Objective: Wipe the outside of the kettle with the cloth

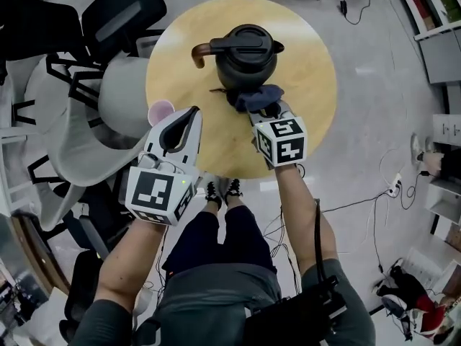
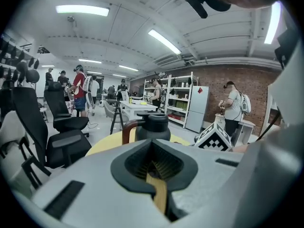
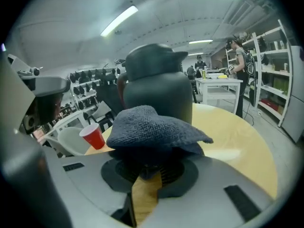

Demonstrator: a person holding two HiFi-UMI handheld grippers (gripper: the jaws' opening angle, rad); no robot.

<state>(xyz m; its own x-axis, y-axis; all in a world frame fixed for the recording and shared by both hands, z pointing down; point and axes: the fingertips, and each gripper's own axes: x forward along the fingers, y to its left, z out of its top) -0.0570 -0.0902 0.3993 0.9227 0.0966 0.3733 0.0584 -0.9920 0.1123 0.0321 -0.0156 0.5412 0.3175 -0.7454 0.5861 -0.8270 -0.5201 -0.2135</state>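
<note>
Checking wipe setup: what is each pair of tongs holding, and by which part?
Right tongs pinch the dark cloth by a bunched fold at its near edge; left tongs are shut on nothing.

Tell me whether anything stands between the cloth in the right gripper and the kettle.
Nothing visible does. The cloth, clamped in the right gripper, sits right at the near side of the kettle.

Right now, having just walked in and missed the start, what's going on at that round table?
A person standing at the round table holds a gripper in each hand. The right claw is shut on a dark cloth, held at the near side of the black kettle. The left claw is shut and empty, over the table's near edge.
</note>
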